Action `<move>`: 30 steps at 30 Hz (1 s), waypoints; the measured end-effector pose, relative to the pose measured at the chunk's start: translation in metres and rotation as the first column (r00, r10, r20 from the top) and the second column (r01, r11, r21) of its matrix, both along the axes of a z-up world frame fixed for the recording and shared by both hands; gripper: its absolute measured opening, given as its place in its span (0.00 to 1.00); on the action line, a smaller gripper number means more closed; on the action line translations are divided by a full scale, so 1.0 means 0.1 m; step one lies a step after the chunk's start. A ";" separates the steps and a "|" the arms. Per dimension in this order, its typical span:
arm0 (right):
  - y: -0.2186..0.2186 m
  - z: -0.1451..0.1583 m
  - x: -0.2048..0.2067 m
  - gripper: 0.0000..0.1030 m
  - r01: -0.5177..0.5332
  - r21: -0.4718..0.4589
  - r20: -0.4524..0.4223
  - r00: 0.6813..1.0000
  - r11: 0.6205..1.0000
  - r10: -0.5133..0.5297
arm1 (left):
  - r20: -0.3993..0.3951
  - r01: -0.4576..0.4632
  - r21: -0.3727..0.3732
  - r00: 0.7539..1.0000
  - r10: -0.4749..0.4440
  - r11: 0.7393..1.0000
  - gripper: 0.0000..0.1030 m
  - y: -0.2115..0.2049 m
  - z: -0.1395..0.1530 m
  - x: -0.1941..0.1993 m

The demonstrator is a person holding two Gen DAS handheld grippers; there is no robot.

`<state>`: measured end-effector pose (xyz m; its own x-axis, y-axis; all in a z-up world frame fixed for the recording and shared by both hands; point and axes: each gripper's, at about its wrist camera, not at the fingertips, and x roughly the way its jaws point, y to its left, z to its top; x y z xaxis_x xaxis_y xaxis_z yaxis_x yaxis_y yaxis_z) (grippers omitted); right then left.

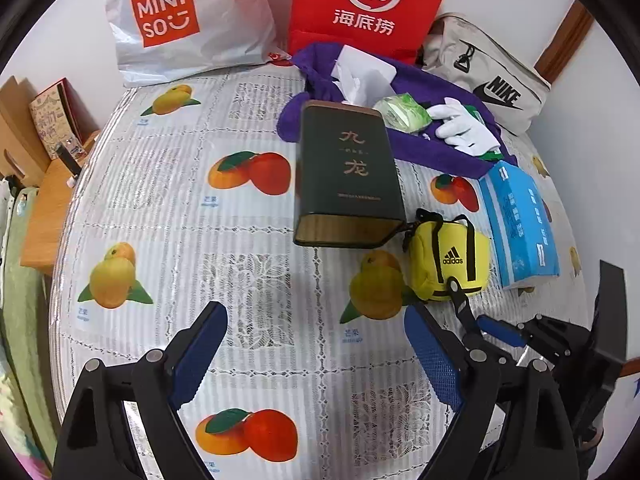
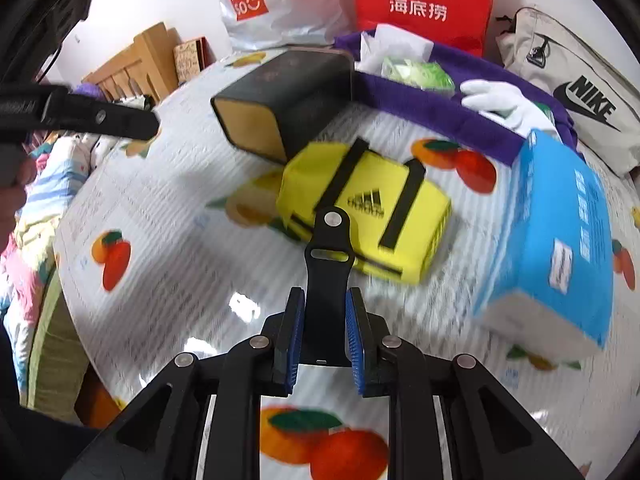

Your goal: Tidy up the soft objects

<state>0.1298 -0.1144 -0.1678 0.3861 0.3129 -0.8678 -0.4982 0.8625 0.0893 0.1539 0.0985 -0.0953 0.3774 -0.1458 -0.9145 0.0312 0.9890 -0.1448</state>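
Fruit-print tablecloth (image 1: 168, 208) across the whole table, mangoes and oranges on white lace pattern.

At the back, propped against the wall: white MINISO bag (image 1: 188, 20) on the left, red Haidilao paper bag (image 1: 372, 4) beside it, grey Nike pouch (image 1: 488, 76) at the far right.

Purple towel (image 1: 432, 148) spread in front of the red bag, bearing a crumpled white tissue (image 1: 360, 72), a green-and-white tissue packet (image 1: 404, 112) and a white glove (image 1: 464, 126).

Dark green tin box (image 1: 344, 172) with gold characters, lying flat, its far end touching the towel, its near corner just beside the yellow pouch.

Blue tissue pack (image 1: 520, 224) at the right, tilted (blurred in the right wrist view), just right of the pouch.

Yellow Adidas mini duffel pouch (image 2: 368, 208) resting on the cloth between tin and tissue pack, black straps over the top.

Black strap (image 2: 328, 280) with a metal stud and a slot, lying toward the pouch; whether attached to it, cannot tell.

Left gripper (image 1: 316, 352) hovering low over bare cloth, fingers spread wide and released, nothing between them.

Right gripper (image 2: 320, 336) clenched on the black strap, blue pads (image 2: 294, 332) pressing both of its edges, near end of the strap between them.
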 end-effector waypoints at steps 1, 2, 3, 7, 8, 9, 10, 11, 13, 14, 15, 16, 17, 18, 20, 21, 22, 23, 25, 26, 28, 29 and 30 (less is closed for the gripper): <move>0.00 -0.03 -0.01 0.21 0.003 -0.007 -0.010 1.000 1.000 -0.004 | -0.002 0.004 -0.002 1.000 -0.004 1.000 0.87 -0.01 -0.01 0.00; -0.01 -0.07 -0.02 0.21 0.009 -0.012 -0.028 1.000 1.000 -0.009 | -0.005 0.007 -0.002 1.000 -0.007 1.000 0.87 -0.02 -0.02 0.00; -0.02 -0.10 -0.01 0.21 0.014 -0.010 -0.035 0.999 1.000 -0.014 | -0.005 0.009 -0.001 1.000 -0.009 1.000 0.87 -0.03 -0.02 0.00; -0.02 -0.11 0.02 0.31 0.032 0.014 -0.033 0.999 0.999 -0.032 | -0.005 0.015 0.010 1.000 -0.015 1.000 0.87 -0.04 -0.02 -0.02; 0.00 -0.12 0.03 0.32 0.036 0.021 -0.028 0.999 0.999 -0.035 | -0.004 0.013 0.008 1.000 -0.013 1.000 0.87 -0.03 -0.01 -0.03; 0.02 -0.13 0.04 0.32 0.038 0.024 -0.017 0.999 0.999 -0.038 | -0.005 0.011 0.004 1.000 -0.011 1.000 0.87 -0.02 -0.01 -0.03; 0.04 -0.14 0.05 0.32 0.038 0.021 -0.006 0.999 0.999 -0.038 | -0.005 0.008 0.003 1.000 -0.008 1.000 0.87 -0.01 -0.01 -0.03; 0.06 -0.14 0.06 0.32 0.037 0.016 0.008 0.999 0.999 -0.037 | -0.006 0.006 0.004 1.000 -0.006 1.000 0.87 -0.01 -0.01 -0.03; 0.11 -0.16 0.05 0.25 0.024 -0.009 0.045 0.999 1.000 -0.024 | -0.009 0.006 0.007 1.000 -0.006 1.000 0.87 -0.02 -0.02 -0.03; 0.12 -0.16 0.04 0.21 0.019 -0.024 0.061 0.998 1.000 -0.017 | -0.010 0.006 0.007 1.000 -0.006 1.000 0.87 -0.02 -0.03 -0.03; 0.11 -0.16 0.04 0.21 0.017 -0.018 0.063 0.998 1.000 -0.016 | -0.012 0.009 0.005 1.000 -0.009 1.000 0.87 -0.03 -0.04 -0.04; 0.09 -0.15 0.05 0.21 0.019 -0.005 0.053 0.998 1.000 -0.019 | -0.013 0.011 0.005 1.000 -0.011 1.000 0.87 -0.05 -0.04 -0.04; 0.06 -0.14 0.06 0.21 0.026 0.016 0.038 0.999 1.000 -0.026 | -0.014 0.013 0.005 1.000 -0.013 1.000 0.87 -0.06 -0.05 -0.04; 0.03 -0.13 0.06 0.21 0.029 0.029 0.027 0.999 0.999 -0.030 | -0.015 0.017 0.001 1.000 -0.017 1.000 0.87 -0.09 -0.07 -0.04; -0.03 -0.09 0.03 0.21 0.036 0.051 0.017 0.999 0.998 -0.037 | -0.017 0.026 -0.008 1.000 -0.027 1.000 0.87 -0.13 -0.09 -0.03; -0.05 -0.06 0.02 0.21 0.036 0.055 0.019 0.999 0.998 -0.037 | -0.021 0.033 -0.012 0.999 -0.033 0.999 0.87 -0.17 -0.11 -0.03; -0.08 -0.03 -0.01 0.21 0.036 0.062 0.022 0.999 0.997 -0.037 | -0.025 0.040 -0.015 0.999 -0.041 0.999 0.87 -0.21 -0.13 -0.02; -0.10 0.00 -0.04 0.21 0.037 0.069 0.022 0.999 0.997 -0.038 | -0.025 0.050 -0.018 0.998 -0.050 0.999 0.87 -0.27 -0.15 -0.01; -0.15 0.06 -0.09 0.21 0.042 0.076 0.028 0.999 0.996 -0.044 | -0.023 0.071 -0.030 0.997 -0.071 0.997 0.87 -0.38 -0.18 0.02; -0.18 0.09 -0.12 0.21 0.046 0.070 0.034 0.998 0.996 -0.049 | -0.020 0.082 -0.035 0.996 -0.083 0.996 0.87 -0.43 -0.19 0.03; -0.26 0.12 -0.18 0.21 0.057 0.062 0.041 0.997 0.996 -0.059 | -0.009 0.111 -0.044 0.994 -0.111 0.993 0.87 -0.57 -0.21 0.06; -0.31 0.14 -0.21 0.21 0.066 0.061 0.041 0.997 0.996 -0.069 | -0.005 0.120 -0.046 0.993 -0.120 0.992 0.87 -0.62 -0.22 0.08; -0.37 0.15 -0.25 0.21 0.079 0.060 0.039 0.996 0.995 -0.082 | -0.002 0.127 -0.048 0.992 -0.127 0.991 0.87 -0.68 -0.23 0.10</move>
<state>0.1048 -0.1517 -0.1527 0.4476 0.3289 -0.8316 -0.4315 0.8939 0.1213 0.1641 0.0309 -0.1181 0.3487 -0.2362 -0.9070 0.1555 0.9689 -0.1926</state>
